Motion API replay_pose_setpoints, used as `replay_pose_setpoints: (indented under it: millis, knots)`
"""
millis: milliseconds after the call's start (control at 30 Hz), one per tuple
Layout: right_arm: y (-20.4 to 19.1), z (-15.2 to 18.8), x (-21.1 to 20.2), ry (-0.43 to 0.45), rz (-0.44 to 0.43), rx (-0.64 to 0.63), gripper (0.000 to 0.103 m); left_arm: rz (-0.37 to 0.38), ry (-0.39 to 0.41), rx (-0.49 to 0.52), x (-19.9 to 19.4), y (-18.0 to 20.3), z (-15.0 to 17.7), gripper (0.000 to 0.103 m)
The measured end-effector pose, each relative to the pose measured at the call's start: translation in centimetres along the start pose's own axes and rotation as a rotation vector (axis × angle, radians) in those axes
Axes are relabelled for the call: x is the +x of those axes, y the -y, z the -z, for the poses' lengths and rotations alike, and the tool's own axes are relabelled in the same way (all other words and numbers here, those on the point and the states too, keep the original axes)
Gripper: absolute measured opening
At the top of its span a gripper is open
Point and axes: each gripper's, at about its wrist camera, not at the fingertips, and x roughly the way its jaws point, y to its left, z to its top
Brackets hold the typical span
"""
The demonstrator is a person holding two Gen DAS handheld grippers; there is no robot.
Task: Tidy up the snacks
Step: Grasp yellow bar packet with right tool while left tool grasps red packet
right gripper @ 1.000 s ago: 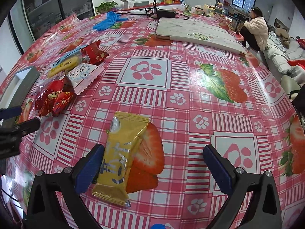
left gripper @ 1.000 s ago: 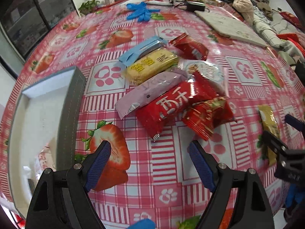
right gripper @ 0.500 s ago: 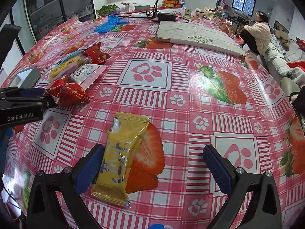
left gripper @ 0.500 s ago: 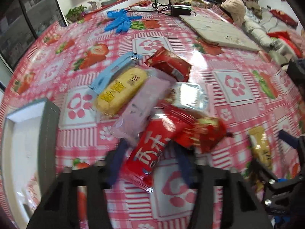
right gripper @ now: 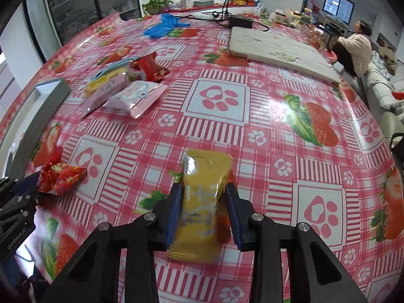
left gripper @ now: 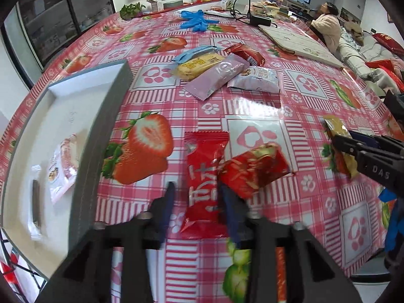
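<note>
**Both grippers are at a snack packet**

The right gripper has just closed its jaws, and they now squeeze the yellow packet from both sides. The left gripper jaws have just opened a bit; the long red packet sits between them, with a gap beside one finger, so it looks let go. A crinkly red packet leans on it. The grey tray is just to the left.

These packets look light, soft and slippery, I think. Hold one across its middle and squeeze gently, or the snack inside may break.
</note>
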Motion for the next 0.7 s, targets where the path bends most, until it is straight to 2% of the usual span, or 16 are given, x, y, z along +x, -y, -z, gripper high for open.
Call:
replay_pose_setpoints:
  millis: [33,100,133,167,200,300,367,467,533,700]
  knots:
    - [0.2,0.2,-0.2,-0.001,-0.012,0.002,0.037,-0.014,0.015,0.006,-0.2,-0.2,0.1,0.067]
    - [0.9,0.8,-0.5,-0.005,-0.035,0.015,0.039,-0.040,0.035,0.016,-0.3,-0.5,0.0,0.073]
    - [1.4,1.0,-0.7,-0.012,-0.045,0.028,0.057,-0.043,0.037,0.019,-0.4,-0.7,0.0,0.074]
    - [1.7,1.2,-0.8,-0.020,-0.041,0.039,0.080,-0.038,0.039,0.021,-0.4,-0.9,-0.1,0.075]
    - [2.2,1.4,-0.9,-0.022,-0.027,0.053,0.085,-0.033,0.039,0.024,-0.4,-1.0,-0.2,0.076]
    - [2.7,1.7,-0.9,-0.028,-0.015,0.071,0.085,-0.045,0.040,0.018,-0.2,-1.5,-0.6,0.078]
    - [3.0,1.6,-0.8,-0.030,-0.019,0.084,0.085,-0.027,0.034,-0.009,-0.2,-2.2,-0.6,0.078]
    - [2.8,1.4,-0.8,-0.028,-0.023,0.087,0.085,0.017,-0.010,-0.029,0.6,-2.5,-0.7,0.078]
    - [2.4,1.1,-0.5,-0.031,-0.023,0.075,0.085,0.008,-0.030,-0.010,1.3,-1.8,-0.7,0.078]
    - [1.3,0.4,0.2,-0.043,-0.007,0.042,0.085,0.019,-0.002,0.016,2.0,-0.5,-1.2,0.079]
